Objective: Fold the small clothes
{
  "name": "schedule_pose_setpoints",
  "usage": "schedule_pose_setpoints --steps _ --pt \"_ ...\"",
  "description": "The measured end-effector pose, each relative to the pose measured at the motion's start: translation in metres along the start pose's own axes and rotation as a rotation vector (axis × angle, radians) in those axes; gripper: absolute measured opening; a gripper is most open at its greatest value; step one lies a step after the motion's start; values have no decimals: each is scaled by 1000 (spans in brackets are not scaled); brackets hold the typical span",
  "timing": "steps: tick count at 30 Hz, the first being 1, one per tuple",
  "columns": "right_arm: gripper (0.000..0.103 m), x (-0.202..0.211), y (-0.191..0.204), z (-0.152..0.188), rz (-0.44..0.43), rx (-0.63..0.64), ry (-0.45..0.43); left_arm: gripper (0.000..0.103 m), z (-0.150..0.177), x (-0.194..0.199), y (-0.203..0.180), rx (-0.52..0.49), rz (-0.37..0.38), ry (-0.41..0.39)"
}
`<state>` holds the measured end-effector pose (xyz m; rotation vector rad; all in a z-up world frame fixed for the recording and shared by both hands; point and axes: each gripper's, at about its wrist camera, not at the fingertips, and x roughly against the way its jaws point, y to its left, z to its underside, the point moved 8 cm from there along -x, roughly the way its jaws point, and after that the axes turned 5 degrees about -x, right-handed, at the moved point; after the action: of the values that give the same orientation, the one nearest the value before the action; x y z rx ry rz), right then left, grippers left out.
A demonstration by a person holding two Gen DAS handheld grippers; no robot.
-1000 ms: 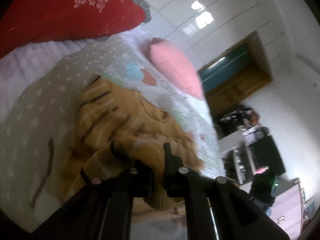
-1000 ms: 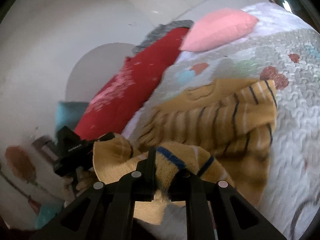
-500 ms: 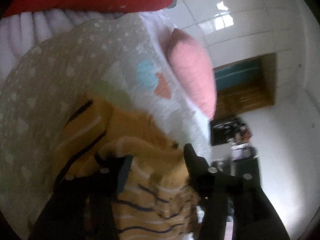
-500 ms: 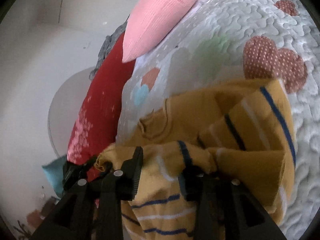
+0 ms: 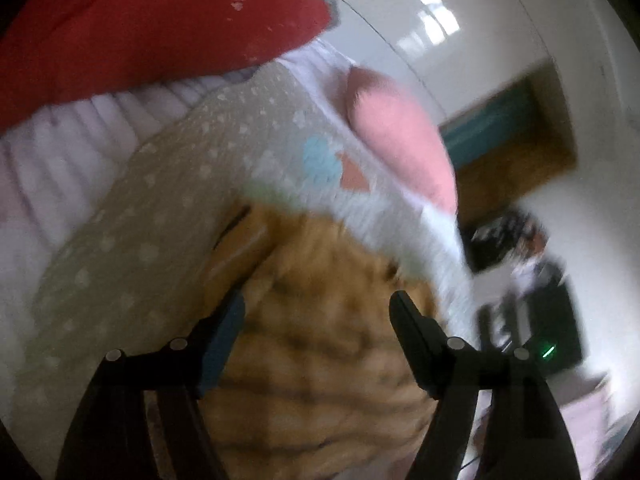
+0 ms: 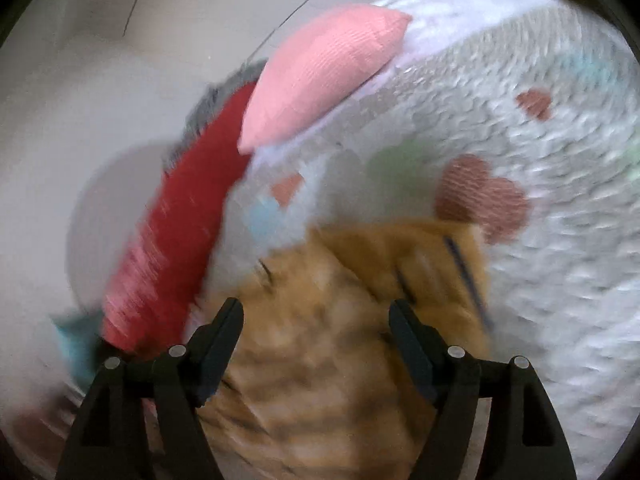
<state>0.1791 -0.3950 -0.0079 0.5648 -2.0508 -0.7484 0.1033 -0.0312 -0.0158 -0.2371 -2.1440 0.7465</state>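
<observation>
Both grippers are standing with jaws spread wide, gripping nothing: the left gripper (image 5: 316, 320) and the right gripper (image 6: 316, 320) are each framing the mustard striped sweater (image 6: 340, 340), which is lying bunched on the quilted bedspread (image 6: 560, 260) at the lower centre of both blurred views. A pink pillow (image 6: 324, 76) and red cushion (image 5: 140, 28) are sitting toward the upper part of each frame. To fold well, I judge each gripper should be pinching a clean single edge and smoothing the layers flat before creasing.
</observation>
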Motion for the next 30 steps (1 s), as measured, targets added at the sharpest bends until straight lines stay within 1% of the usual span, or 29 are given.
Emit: schedule_pose_setpoints --steps 3,6,7,8,9,10,11,12,14,15,17,19,20,21,22,23,24,25,26,27,28,29,30 --pt "80 13 -12 37 100 125 32 75 48 1 1 -113 -40 72" --pt "77 20 -27 70 128 161 48 75 82 0 6 -184 -77 111" --pt "70 20 -32 79 142 170 46 75 91 -1 8 -206 -99 123" --pt "51 19 -37 87 162 180 46 74 97 -3 11 -223 -121 135" --pt "38 15 -41 93 174 182 57 68 102 -7 13 -241 -148 154" --pt "12 11 -44 96 162 174 73 37 104 -10 16 -265 -196 174" --pt "11 10 -45 98 138 154 82 15 103 -10 18 -299 -252 202" --pt "10 13 -46 95 146 151 66 15 99 -7 18 -313 -260 208" --pt "7 26 -47 84 173 163 29 12 84 8 16 -368 -335 175" --pt "7 35 -51 76 200 165 4 12 74 19 17 -390 -385 154" --pt "7 46 -66 68 227 134 -13 12 63 27 23 -382 -426 138" --pt "7 44 -77 72 242 112 4 11 58 35 35 -365 -506 116" --pt "9 40 -82 78 265 117 19 11 59 39 42 -356 -536 109" --pt "12 38 -85 83 282 119 26 11 60 42 50 -329 -544 106" --pt "23 38 -85 85 292 117 24 11 64 51 60 -273 -524 96" --pt "32 43 -86 85 294 107 5 12 65 53 62 -244 -509 88" --pt "36 51 -86 85 273 83 -17 12 69 61 63 -218 -483 65" --pt "41 57 -85 83 254 66 -29 17 73 73 60 -219 -460 31" --pt "41 68 -82 81 232 53 -52 31 76 77 54 -229 -451 5" --pt "41 77 -78 77 234 61 -81 40 79 82 44 -246 -436 -36" --pt "41 85 -73 73 250 81 -114 61 82 89 31 -263 -414 -88" --pt "41 94 -64 68 266 115 -149 77 84 93 20 -270 -395 -131" --pt "41 98 -57 65 265 132 -164 81 85 94 7 -273 -367 -180"
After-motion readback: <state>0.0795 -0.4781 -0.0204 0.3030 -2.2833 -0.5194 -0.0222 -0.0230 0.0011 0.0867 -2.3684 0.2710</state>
